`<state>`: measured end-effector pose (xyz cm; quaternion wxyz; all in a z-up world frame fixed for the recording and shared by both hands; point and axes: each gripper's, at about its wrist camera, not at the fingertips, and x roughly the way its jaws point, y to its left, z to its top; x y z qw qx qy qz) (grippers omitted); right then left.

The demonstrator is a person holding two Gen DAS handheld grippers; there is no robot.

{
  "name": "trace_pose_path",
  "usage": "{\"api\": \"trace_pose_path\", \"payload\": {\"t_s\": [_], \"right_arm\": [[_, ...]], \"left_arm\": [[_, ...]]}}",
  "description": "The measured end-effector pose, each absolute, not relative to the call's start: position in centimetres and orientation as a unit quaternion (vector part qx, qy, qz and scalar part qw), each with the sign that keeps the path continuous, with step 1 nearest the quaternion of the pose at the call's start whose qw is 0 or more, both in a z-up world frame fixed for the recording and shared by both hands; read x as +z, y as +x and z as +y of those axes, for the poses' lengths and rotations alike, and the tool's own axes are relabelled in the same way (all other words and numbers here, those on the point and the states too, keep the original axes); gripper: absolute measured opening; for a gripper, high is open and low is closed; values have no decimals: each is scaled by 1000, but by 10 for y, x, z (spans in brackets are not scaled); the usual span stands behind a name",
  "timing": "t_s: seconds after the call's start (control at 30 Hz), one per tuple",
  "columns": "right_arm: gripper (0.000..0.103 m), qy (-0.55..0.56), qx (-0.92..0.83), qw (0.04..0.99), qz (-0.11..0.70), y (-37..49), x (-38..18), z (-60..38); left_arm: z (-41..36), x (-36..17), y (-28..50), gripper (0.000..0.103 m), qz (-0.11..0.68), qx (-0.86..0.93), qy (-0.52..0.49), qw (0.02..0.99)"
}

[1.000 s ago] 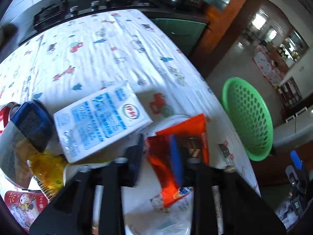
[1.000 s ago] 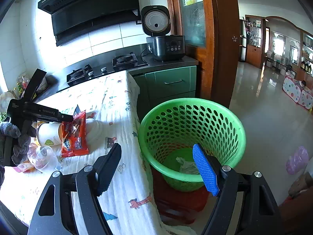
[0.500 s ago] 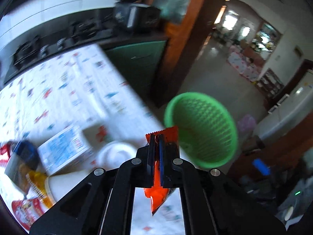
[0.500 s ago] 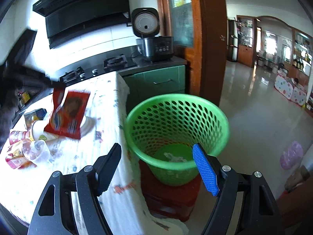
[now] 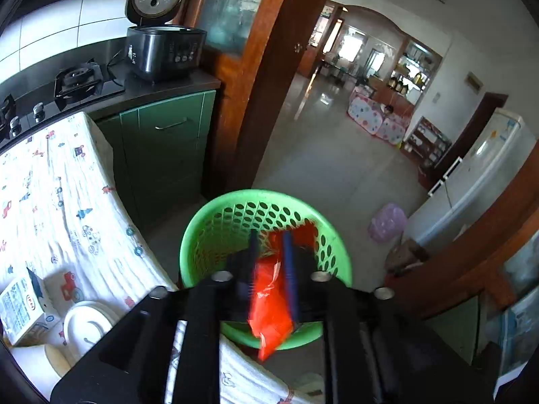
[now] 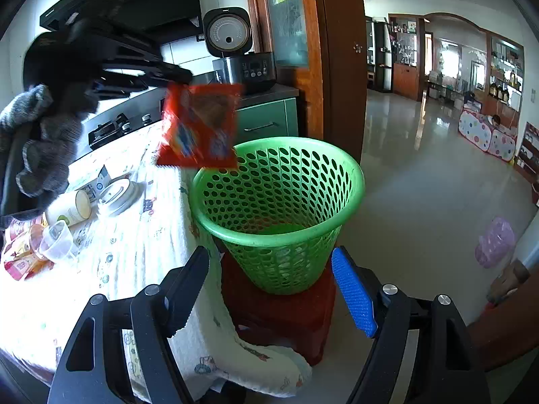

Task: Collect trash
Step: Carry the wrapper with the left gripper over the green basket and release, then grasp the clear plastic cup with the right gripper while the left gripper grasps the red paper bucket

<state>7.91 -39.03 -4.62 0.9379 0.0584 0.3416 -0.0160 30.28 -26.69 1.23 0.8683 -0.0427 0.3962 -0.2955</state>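
Orange-red wrapper; green perforated basket; white cartoon-print tablecloth; red stool.

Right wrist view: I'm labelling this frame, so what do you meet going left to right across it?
Clear plastic cup → white lid → red snack wrapper held up by the left gripper → green basket → pink bag on the floor.

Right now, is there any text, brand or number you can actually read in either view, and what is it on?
None reads cleanly.
Milk carton: blue print and a round logo, too small to read.
Orange snack wrapper, shut in the left gripper: motion-blurred graphics, no legible word.
Rice cooker: button panel, labels too small.
Pink packets at the table edge: overexposed, unreadable.
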Motion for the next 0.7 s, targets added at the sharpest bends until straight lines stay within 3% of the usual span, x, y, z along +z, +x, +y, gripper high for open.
{"api": "trace_pose_path", "payload": {"t_s": [0.03, 0.07, 0.3, 0.37, 0.7], "right_arm": [[73, 58, -16, 938, 341, 78, -46, -390], [73, 58, -14, 939, 340, 77, -46, -389], [73, 56, 1, 940, 336, 75, -42, -378], [73, 53, 7, 941, 334, 76, -39, -372], [73, 22, 81, 943, 322, 78, -15, -314]], "left_arm": [[-267, 11, 301, 45, 393, -292, -37, 871], [-266, 11, 298, 47, 382, -290, -35, 877], [-238, 19, 284, 53, 375, -270, -33, 886], [-220, 26, 277, 59, 369, -258, -37, 892], [-120, 58, 236, 64, 339, -190, -21, 921]]}}
